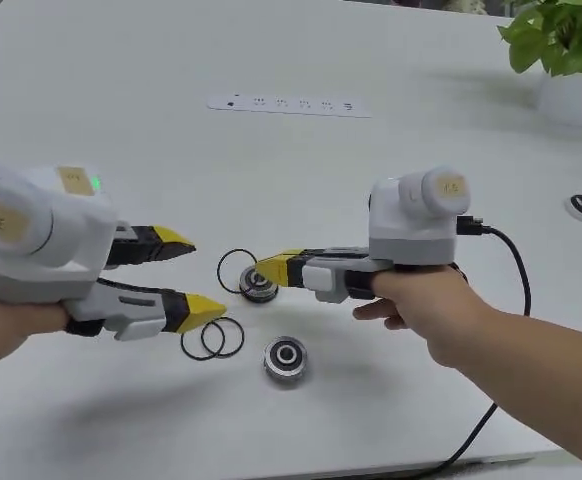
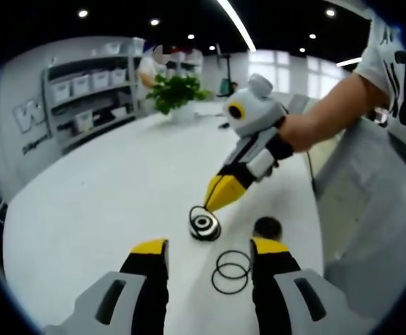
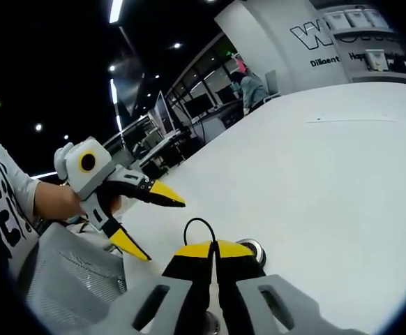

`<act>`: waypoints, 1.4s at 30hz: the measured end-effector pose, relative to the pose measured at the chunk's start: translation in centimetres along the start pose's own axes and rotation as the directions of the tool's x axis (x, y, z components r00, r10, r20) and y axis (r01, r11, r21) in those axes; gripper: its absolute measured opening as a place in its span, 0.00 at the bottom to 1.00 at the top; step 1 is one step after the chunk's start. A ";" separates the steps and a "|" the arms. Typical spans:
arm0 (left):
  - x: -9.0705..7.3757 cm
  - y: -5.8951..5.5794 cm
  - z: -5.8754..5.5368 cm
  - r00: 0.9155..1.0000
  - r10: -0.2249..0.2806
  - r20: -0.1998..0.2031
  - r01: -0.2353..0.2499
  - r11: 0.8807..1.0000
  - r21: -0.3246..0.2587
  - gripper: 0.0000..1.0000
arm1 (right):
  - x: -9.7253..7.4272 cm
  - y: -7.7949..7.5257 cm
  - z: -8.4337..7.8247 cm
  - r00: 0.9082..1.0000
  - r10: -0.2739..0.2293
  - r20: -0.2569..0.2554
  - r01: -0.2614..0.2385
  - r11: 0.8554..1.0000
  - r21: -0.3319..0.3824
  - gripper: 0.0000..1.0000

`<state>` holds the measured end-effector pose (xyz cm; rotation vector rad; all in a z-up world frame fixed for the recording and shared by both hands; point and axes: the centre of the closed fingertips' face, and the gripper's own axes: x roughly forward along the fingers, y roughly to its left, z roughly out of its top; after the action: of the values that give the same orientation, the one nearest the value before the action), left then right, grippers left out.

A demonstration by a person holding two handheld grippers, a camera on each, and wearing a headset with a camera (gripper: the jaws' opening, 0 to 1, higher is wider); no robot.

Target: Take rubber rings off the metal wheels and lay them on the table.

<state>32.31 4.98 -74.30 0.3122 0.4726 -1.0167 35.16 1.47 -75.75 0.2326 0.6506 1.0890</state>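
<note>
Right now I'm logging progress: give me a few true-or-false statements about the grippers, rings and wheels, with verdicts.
1. Two rings lie overlapping on the table. True.
2. The left gripper is shut. False: its jaws stand apart, with nothing between them.
3. The right gripper is shut on a third ring by a wheel. True.
4. The other wheel is held by a gripper. False: it lies free on the table.
</note>
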 end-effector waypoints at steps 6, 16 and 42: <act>-0.6 0.0 -0.5 1.000 0.010 0.002 -0.010 1.000 -0.013 0.52 | 0.3 0.6 -0.4 1.000 0.012 -0.018 -0.012 1.000 0.012 0.00; -1.8 0.3 -1.7 0.999 0.032 -0.013 -0.032 0.999 -0.021 0.54 | 0.9 0.8 -1.3 0.997 0.010 -0.071 -0.008 1.000 0.026 0.00; -2.8 0.6 -2.6 0.998 0.051 -0.024 -0.052 0.998 -0.027 0.55 | 2.9 1.2 -3.4 0.984 0.005 -0.180 -0.001 1.000 0.026 0.00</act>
<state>30.99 8.57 -75.10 0.3109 0.4968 -0.9564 33.06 4.09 -78.96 0.1580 0.8270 1.1132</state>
